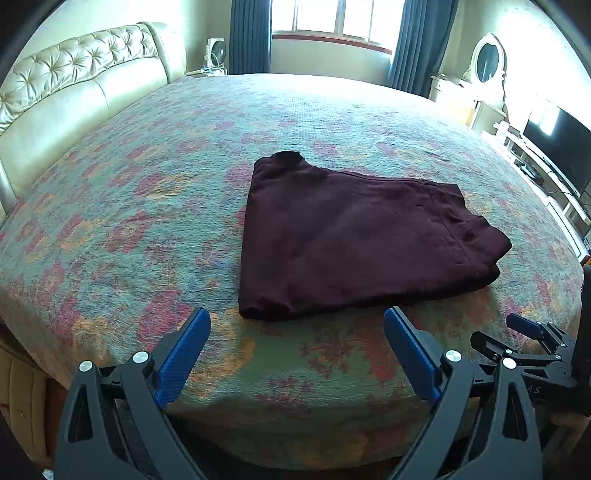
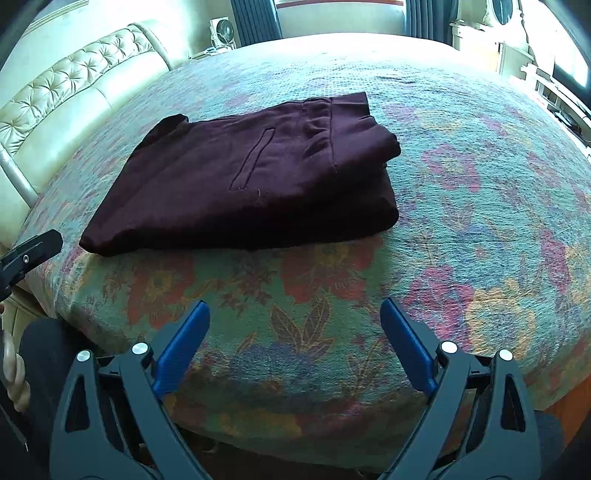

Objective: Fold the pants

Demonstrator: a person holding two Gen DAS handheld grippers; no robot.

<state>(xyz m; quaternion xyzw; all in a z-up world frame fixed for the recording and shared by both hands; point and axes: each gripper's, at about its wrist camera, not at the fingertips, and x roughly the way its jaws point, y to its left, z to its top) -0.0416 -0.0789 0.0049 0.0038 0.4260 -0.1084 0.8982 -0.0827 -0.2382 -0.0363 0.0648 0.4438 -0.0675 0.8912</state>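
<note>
Dark maroon pants [image 1: 354, 236] lie folded into a compact stack on the floral bedspread [image 1: 147, 221]. In the right wrist view the pants [image 2: 251, 177] show a back pocket slit and the waistband at the right. My left gripper [image 1: 297, 317] is open and empty, held above the bed's near edge just short of the pants. My right gripper [image 2: 295, 310] is open and empty, also back from the pants over the bed's near edge. The right gripper's body [image 1: 535, 347] shows at the right of the left wrist view.
A cream tufted headboard [image 1: 74, 88] runs along the left. A fan [image 1: 216, 55], a curtained window [image 1: 332, 22], a dresser with an oval mirror [image 1: 487, 59] and a TV [image 1: 557, 151] on a white stand line the far and right walls.
</note>
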